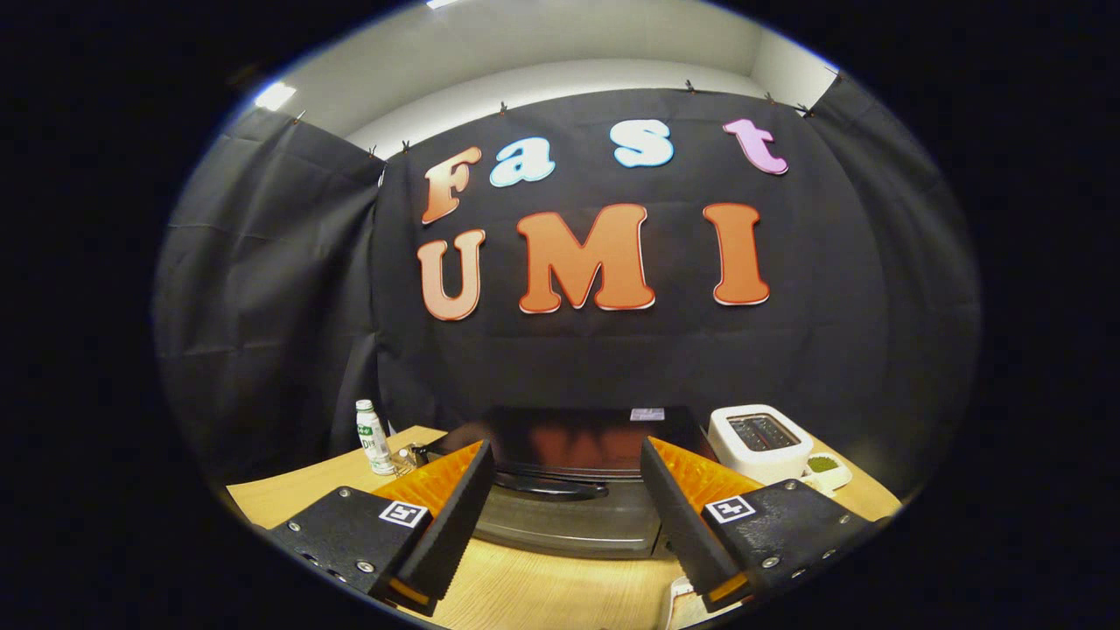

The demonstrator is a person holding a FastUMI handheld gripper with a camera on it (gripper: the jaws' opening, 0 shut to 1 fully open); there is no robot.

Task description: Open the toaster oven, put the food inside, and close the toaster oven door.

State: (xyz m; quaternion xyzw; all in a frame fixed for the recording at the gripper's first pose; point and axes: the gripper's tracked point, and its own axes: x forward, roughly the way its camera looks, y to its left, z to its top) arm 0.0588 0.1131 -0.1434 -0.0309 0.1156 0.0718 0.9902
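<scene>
A dark toaster oven point(573, 490) stands on the wooden table just ahead of my fingers. Its door is closed, and a black handle point(549, 486) runs across the top of the door. My gripper point(564, 468) is open, with one finger on each side of the oven's front and nothing between them. The fingertips hover near the handle's height without touching it. A small white dish with something green point(824, 469) sits to the right, beyond the right finger.
A white pop-up toaster point(759, 442) stands right of the oven. A small white bottle point(373, 437) and some small items sit at the left on the wooden table point(560, 586). Black cloth walls close the booth behind.
</scene>
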